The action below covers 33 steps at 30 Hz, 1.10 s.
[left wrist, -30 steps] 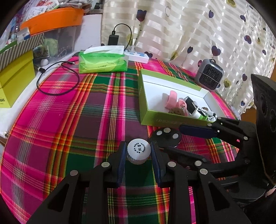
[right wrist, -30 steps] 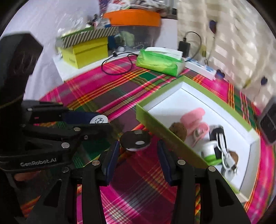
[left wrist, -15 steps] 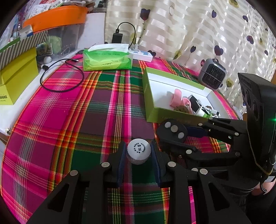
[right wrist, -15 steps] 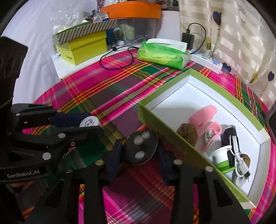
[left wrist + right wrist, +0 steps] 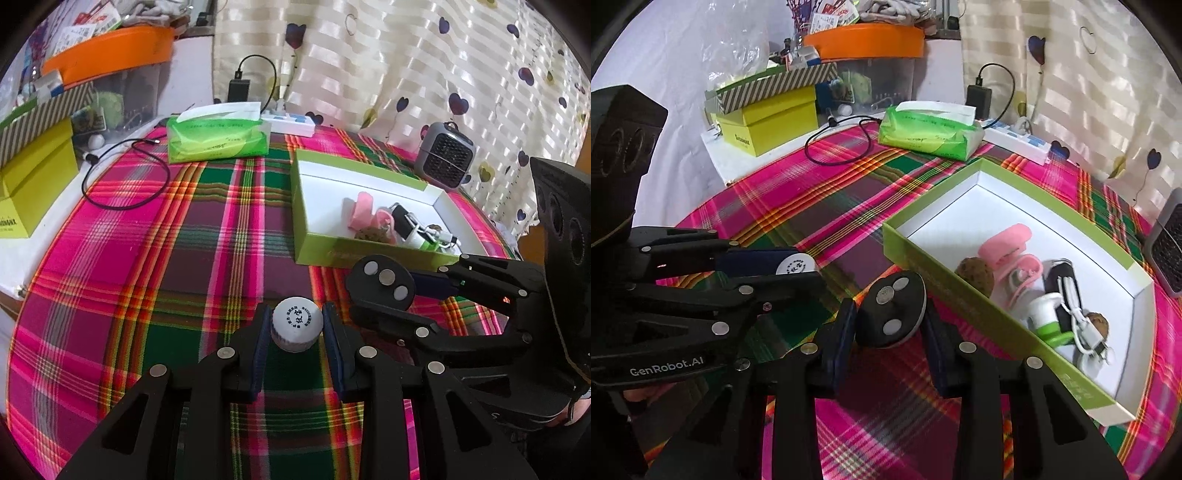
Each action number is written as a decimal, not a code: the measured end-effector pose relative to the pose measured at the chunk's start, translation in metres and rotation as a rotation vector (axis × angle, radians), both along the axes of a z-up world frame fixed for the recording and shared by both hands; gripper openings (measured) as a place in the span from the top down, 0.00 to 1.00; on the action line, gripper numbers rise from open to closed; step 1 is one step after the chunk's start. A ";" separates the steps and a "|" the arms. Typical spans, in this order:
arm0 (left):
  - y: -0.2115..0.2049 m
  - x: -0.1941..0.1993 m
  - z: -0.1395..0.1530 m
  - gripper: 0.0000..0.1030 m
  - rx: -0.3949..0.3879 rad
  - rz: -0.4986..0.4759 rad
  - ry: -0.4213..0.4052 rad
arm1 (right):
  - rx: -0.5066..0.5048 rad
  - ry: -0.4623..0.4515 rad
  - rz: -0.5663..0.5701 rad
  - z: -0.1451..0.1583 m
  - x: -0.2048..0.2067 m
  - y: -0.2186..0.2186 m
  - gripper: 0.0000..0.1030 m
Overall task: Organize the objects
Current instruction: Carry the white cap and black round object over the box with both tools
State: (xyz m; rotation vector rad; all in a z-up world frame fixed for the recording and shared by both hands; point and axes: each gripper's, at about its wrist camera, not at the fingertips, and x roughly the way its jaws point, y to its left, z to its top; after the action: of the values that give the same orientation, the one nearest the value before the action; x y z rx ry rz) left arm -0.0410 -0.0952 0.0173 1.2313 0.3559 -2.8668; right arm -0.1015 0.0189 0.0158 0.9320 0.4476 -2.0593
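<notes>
Right now both grippers hover low over the plaid tablecloth [image 5: 155,280], each clamped on something small. The left gripper [image 5: 297,345] has its blue-padded fingers [image 5: 258,354] pressed against either side of a white bottle cap [image 5: 296,328], a ribbed round cap with dark printed characters on its top face. From the right wrist view the same cap [image 5: 795,265] shows as a white disc pinched at the tip of the left gripper's fingers.

The right gripper [image 5: 890,332] is closed on a black disc [image 5: 891,309] that carries three round silver studs, tilted between its pads. Seen from the left wrist, that disc [image 5: 384,282] sits just to the right of the cap and close to the near wall of the green box [image 5: 306,236].

That box, lime green outside and white inside [image 5: 908,254], lies open on the cloth. Inside it, gathered toward one end, are a pink clip [image 5: 1008,247], a brown walnut [image 5: 975,275], a black device [image 5: 1063,280] with a white cable [image 5: 1082,325] coiled over it, a white-and-green cap piece [image 5: 1047,314], and a second small walnut [image 5: 1099,323].

Farther back on the table sit a green tissue pack [image 5: 216,138], a looping black cable [image 5: 125,181], a white power strip [image 5: 291,123] and a small grey fan heater [image 5: 447,155]. Off to the side are a yellow box [image 5: 772,118] and an orange lid [image 5: 864,40] on a clear tub.
</notes>
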 end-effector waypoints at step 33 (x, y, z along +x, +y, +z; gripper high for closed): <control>0.063 -0.025 0.032 0.74 -0.117 -0.117 0.063 | -0.095 0.048 -0.121 0.026 -0.006 0.068 0.65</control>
State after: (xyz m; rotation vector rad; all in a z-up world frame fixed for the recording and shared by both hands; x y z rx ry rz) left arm -0.0656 -0.0324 0.0489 1.1822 0.1169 -2.9802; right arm -0.1076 0.0865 0.0415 0.8729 0.3222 -2.1960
